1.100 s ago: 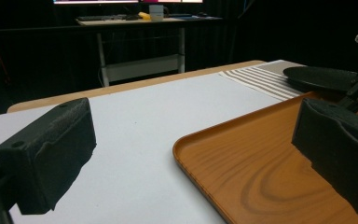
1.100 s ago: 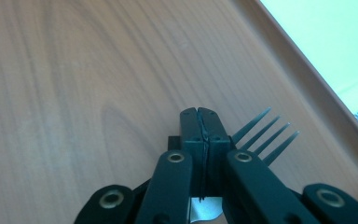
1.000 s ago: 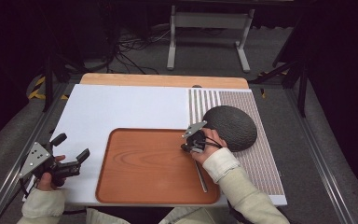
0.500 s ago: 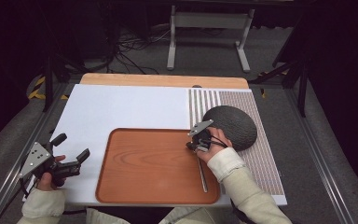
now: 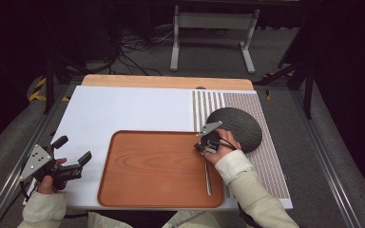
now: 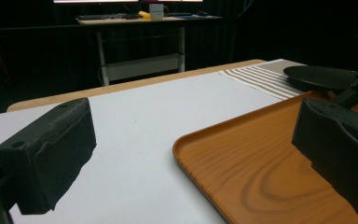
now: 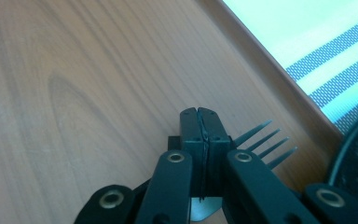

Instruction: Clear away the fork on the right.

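A metal fork [image 5: 207, 178] lies along the right side of a brown wooden tray [image 5: 147, 166]. My right gripper [image 5: 205, 145] is shut on the fork near its neck. In the right gripper view the jaws [image 7: 201, 126] are pressed together, and the tines [image 7: 263, 140] stick out to their right, low over the tray [image 7: 74, 93]. A dark grey plate [image 5: 237, 126] sits just beyond that hand. My left gripper [image 5: 74, 148] is held at the table's front left corner, open and empty. Its pads [image 6: 51, 154] stand wide apart, aimed across the tray [image 6: 261, 172].
The tray lies on a white mat [image 5: 123, 109], and the plate on a striped placemat [image 5: 271, 156] at the right. A wooden table edge [image 5: 166, 81] runs along the back. A metal stand [image 5: 211, 28] and cables are on the floor beyond.
My right gripper has shifted slightly to the right toward the plate, taking the fork with it. The left gripper has not moved.
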Demonstrator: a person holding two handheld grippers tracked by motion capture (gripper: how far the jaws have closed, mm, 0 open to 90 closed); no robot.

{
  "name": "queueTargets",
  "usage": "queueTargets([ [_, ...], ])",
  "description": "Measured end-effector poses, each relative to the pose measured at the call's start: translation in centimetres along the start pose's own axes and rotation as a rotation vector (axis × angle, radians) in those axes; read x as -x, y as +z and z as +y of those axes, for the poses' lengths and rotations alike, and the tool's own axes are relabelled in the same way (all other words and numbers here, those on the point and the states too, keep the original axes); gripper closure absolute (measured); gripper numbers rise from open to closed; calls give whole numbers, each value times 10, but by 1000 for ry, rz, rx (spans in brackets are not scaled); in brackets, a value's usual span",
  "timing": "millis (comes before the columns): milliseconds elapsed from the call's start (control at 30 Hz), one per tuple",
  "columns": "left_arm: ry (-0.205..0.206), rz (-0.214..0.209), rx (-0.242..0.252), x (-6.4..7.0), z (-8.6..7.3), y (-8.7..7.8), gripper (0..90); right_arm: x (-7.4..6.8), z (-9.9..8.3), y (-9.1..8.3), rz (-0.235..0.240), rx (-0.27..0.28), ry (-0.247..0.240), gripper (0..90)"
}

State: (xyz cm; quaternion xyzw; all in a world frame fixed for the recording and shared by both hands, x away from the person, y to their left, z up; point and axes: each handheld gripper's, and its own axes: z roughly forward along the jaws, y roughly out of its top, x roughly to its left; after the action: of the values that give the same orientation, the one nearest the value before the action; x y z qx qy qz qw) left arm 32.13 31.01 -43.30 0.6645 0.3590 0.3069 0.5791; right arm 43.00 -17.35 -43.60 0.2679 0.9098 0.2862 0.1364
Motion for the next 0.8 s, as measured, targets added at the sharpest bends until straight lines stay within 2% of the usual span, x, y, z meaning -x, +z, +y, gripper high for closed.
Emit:
queueTargets([
  [333,0,-2,-7,-1,0,1,0,2,-3,-4,-8,12,6,896],
  [500,-5,-1,-5,-1,-1,1,0,1,3,-12,-10,43,-3,827],
  [533,-4,-1,-5,-1,-1,1,0,1,4,-13,-12,52,-1,798],
  [567,-4,-2,-3,0,-1,1,0,-1,7,-17,-9,72,2,713],
  [600,-4,-2,-3,0,-1,1,0,-1,7,-17,-9,72,2,713],
  [633,-4,-3,-2,0,-1,1,0,-2,10,-20,0,108,17,558],
  [667,-4,-3,-3,0,-1,0,0,-3,11,-21,4,125,20,476],
  [700,-3,-3,-4,-1,-1,0,0,-3,13,-23,9,146,14,406],
  [733,-3,-3,-4,-1,-1,0,0,-3,13,-23,9,146,14,406],
  [800,-6,-2,-3,-1,-1,0,0,-5,17,-27,5,201,1,282],
])
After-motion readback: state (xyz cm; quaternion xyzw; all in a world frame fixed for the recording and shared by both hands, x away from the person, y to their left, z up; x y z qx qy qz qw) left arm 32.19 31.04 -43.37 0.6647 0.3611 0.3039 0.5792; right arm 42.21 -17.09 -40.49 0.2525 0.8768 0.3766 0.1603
